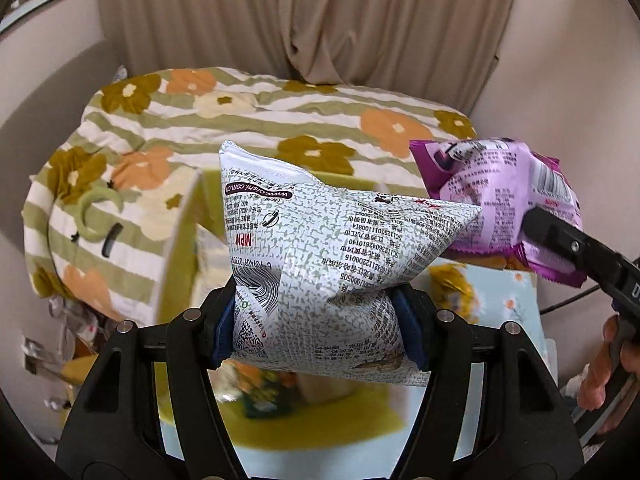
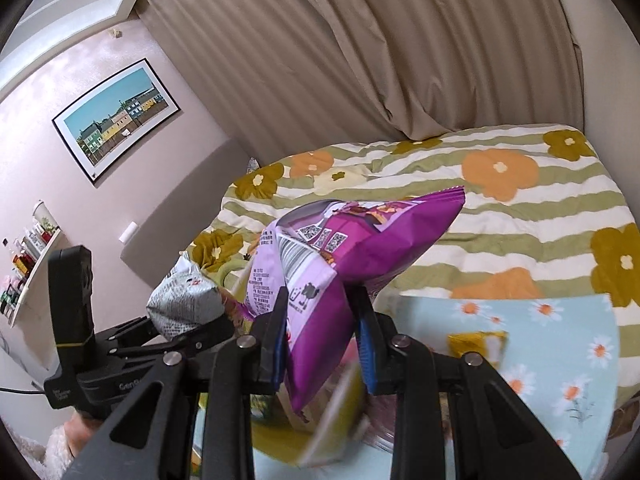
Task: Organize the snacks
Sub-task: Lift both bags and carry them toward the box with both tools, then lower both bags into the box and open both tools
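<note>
The left gripper (image 1: 320, 328) clenches a white printed snack bag (image 1: 320, 256) aloft near the flowered bedspread (image 1: 248, 120), while to its right the right gripper (image 2: 320, 340) pinches a purple snack bag (image 2: 344, 248) above what may be a yellow-green box (image 1: 280, 424), blurred below.

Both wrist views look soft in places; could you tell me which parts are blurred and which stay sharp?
Left wrist view: the white snack bag reads crisply, the yellow-green box under it smears. Right wrist view: the purple snack bag is sharp, clutter beneath it streaks.
</note>
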The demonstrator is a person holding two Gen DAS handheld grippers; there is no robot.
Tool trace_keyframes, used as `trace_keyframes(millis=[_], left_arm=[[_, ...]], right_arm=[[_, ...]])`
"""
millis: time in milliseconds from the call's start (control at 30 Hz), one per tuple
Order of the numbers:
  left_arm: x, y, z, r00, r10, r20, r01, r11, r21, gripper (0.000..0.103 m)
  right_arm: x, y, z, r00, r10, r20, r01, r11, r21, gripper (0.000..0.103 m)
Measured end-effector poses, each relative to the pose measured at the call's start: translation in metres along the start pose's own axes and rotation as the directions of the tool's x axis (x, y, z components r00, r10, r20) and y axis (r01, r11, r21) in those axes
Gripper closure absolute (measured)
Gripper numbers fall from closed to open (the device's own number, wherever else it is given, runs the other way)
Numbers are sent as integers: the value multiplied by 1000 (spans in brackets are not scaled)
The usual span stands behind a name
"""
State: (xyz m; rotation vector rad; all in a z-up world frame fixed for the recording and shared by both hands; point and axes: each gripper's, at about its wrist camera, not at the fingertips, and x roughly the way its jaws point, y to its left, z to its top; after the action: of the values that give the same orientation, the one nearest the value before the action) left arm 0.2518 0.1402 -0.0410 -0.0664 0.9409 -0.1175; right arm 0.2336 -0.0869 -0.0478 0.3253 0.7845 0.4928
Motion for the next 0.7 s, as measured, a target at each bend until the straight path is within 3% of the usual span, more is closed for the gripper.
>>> trace_keyframes(millis=[333, 367, 467, 700], left_arm=[[80, 78, 40, 992, -66, -105, 68, 997, 22, 40], [86, 78, 41, 991, -67, -113, 70, 997, 24, 34], [96, 79, 46, 990, -73, -120, 78, 996, 38, 0], [87, 96, 33, 989, -93, -118, 95, 995, 7, 0]], right_arm=[[59, 31, 7, 993, -120, -4, 120, 992, 50, 76], [63, 33, 6, 991, -133, -8, 133, 989, 58, 76], [71, 33, 2, 988, -155, -20, 156, 984, 83, 76], [74, 37, -6, 984, -173, -49, 177, 979, 98, 76]])
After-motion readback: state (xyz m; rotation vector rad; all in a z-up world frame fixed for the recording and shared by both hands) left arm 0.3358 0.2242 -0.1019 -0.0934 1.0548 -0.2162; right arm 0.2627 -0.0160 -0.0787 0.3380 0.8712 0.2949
